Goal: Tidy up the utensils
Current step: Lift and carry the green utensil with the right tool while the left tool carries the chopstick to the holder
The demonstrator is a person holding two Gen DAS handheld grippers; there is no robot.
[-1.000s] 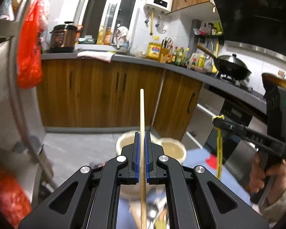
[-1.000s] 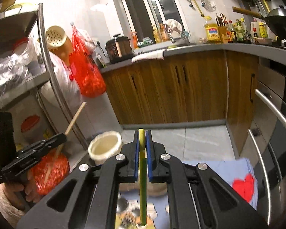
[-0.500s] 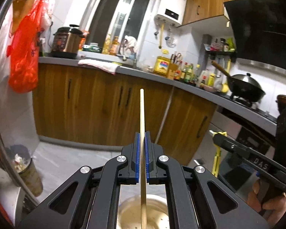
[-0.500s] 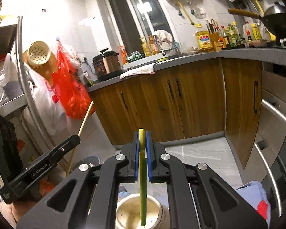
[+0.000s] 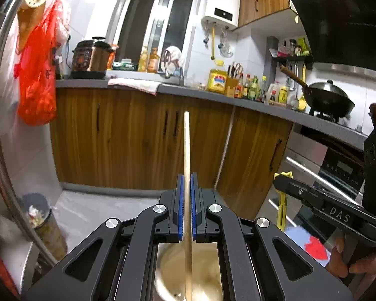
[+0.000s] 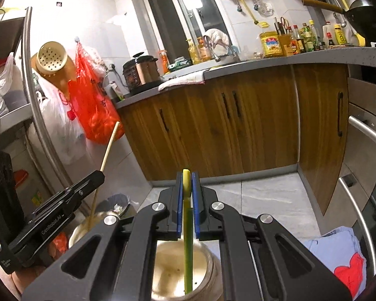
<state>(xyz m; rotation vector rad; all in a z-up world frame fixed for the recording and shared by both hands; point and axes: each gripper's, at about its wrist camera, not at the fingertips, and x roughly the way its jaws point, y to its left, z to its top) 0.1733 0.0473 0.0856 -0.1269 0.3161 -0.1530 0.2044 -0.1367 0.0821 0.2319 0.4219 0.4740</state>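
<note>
- Hanging at far left: red bag [image 5: 36, 75] and a perforated scoop [image 6: 53, 60] on the rack, away from the work.
- Clamping a wooden chopstick [image 5: 186, 155] in the left gripper [image 5: 186, 209], blue pads pressed tight on both sides of it, stick running upright through them.
- Dropping lower than a second ago: floor and tubs giving way in the left wrist view to a holder cup [image 5: 208, 273] filling the frame right under the gripper, chopstick's lower end now reaching inside its rim.
- Showing the same from the right wrist view: chopstick slanting down into the left cup [image 6: 85, 228].
- Gripping a yellow-green utensil [image 6: 187, 225] in the right gripper [image 6: 187, 202], pads closed on its handle, rounded top poking just above them.
- Hanging now over a second cup [image 6: 205, 268], closer than half a second ago, utensil's tip already inside it.
- Judging the sorting as nearly at the drop: both pieces lined up over separate cups, only lowering and letting go remaining.
- Risking a tipped cup if either piece is pushed sideways against a rim.
</note>
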